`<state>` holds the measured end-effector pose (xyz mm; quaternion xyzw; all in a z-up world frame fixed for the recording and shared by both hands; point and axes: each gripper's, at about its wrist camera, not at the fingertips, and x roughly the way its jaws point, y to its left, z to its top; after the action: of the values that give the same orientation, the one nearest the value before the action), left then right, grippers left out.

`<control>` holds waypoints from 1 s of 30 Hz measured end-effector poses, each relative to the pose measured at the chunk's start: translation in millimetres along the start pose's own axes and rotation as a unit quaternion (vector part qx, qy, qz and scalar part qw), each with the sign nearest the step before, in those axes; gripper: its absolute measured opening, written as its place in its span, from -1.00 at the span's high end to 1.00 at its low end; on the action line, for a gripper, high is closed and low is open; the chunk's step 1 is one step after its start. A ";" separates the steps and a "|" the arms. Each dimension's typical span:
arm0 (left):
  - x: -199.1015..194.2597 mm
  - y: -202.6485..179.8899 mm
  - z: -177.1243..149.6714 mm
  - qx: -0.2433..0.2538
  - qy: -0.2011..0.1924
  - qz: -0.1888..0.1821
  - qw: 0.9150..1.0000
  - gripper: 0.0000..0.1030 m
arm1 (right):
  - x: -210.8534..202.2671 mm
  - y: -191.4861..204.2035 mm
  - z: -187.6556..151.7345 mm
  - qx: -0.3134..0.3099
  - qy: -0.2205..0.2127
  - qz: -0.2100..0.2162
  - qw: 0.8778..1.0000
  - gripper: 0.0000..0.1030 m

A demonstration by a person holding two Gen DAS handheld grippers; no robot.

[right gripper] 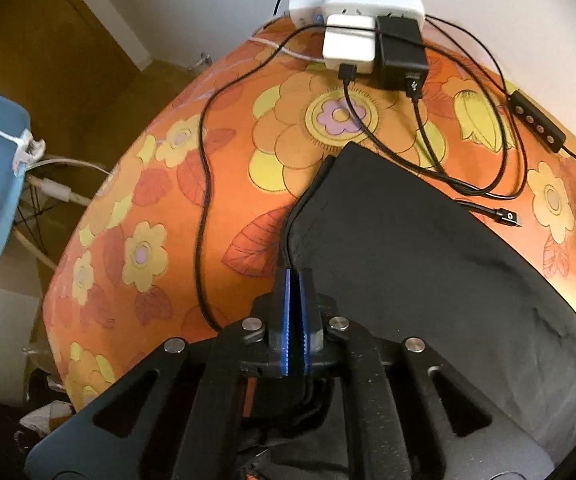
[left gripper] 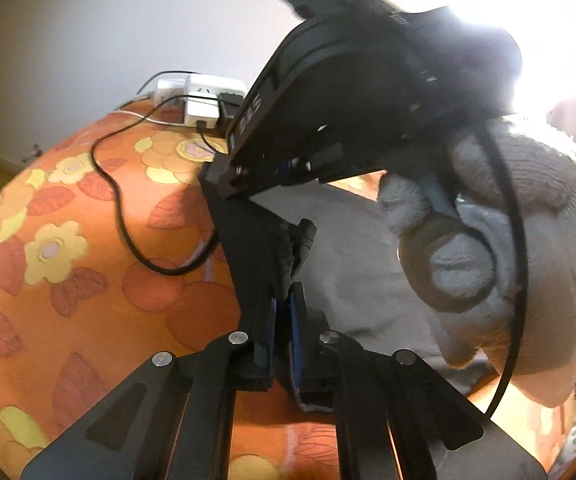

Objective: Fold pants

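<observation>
On the floral tabletop: black pants [right gripper: 428,264] lie spread, their left edge lifted where we grip it.
Right tool [right gripper: 296,276]: blue pads nearly together, pinching the stacked hem edge.
Left tool [left gripper: 283,296]: closed on a dark bunch of the same pants, just beside the gloved right hand [left gripper: 488,240].
Doing it well: we'd carry both grips level, keeping layers aligned.
Risk: charger cables [right gripper: 440,148] rest on the cloth's far corner and may drag, we judge.
</observation>
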<state>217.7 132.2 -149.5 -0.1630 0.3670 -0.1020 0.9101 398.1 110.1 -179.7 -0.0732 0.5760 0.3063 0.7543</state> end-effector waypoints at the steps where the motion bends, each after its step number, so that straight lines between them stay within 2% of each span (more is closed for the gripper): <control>1: -0.2 -2.4 1.4 0.000 -0.002 -0.002 1.000 0.91 | -6.0 -1.7 -0.6 0.003 -0.006 0.002 1.000 0.90; 7: -5.1 -23.4 10.3 0.009 -0.008 -0.023 1.000 0.91 | -45.7 -21.6 -11.9 0.030 -0.042 -0.003 0.999 0.91; 15: -4.4 -77.8 18.2 0.043 -0.003 -0.054 0.998 0.91 | -111.0 -79.4 -52.3 0.085 -0.082 -0.013 0.993 0.91; 21: 0.4 -125.2 12.5 0.077 0.010 -0.074 0.994 0.92 | -146.3 -129.4 -90.9 0.120 -0.100 -0.021 0.987 0.92; 30: 23.0 -194.0 -10.2 0.126 0.044 -0.102 0.986 0.92 | -177.2 -209.3 -148.0 0.181 -0.116 -0.033 0.976 0.97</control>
<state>214.1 -56.7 -98.9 -0.0787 0.3720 -0.2469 0.8913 364.2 -193.2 -116.7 0.0812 0.5276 0.1784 0.8266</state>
